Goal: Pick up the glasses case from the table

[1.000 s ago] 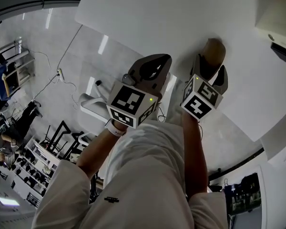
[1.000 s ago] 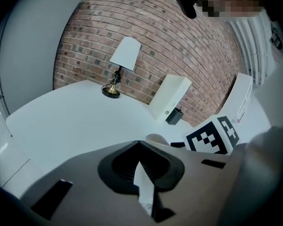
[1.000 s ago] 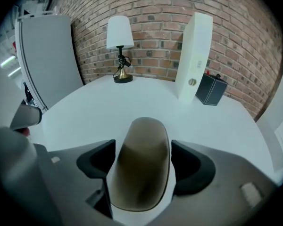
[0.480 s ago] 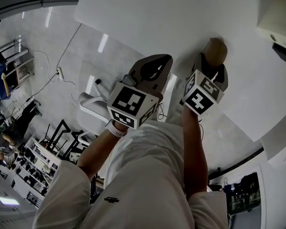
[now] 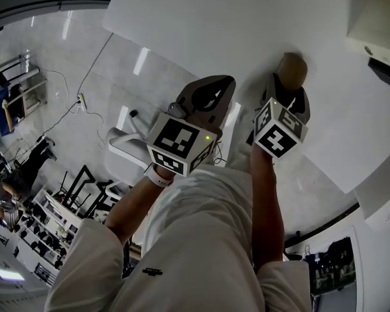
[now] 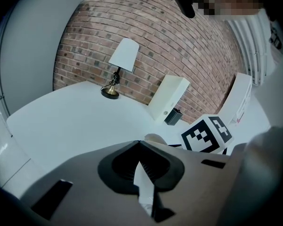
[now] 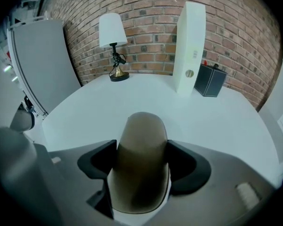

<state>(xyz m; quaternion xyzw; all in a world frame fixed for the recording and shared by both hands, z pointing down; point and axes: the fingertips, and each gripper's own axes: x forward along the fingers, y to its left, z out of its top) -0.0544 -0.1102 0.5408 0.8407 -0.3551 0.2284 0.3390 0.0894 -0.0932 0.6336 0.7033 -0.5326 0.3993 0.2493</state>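
Right gripper view alone: glasses case (image 7: 140, 171) pinched in right tool (image 7: 141, 150); left tool (image 6: 140, 144) pressed together.

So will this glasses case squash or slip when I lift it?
Probably stiff: the glasses case shows no dent between the pads of the right gripper. Its smooth, rounded sides could let it slip or twist, so lift gently.

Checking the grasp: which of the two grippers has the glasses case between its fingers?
The right gripper: its fingers clamp the brown glasses case. The left gripper is shut on nothing.
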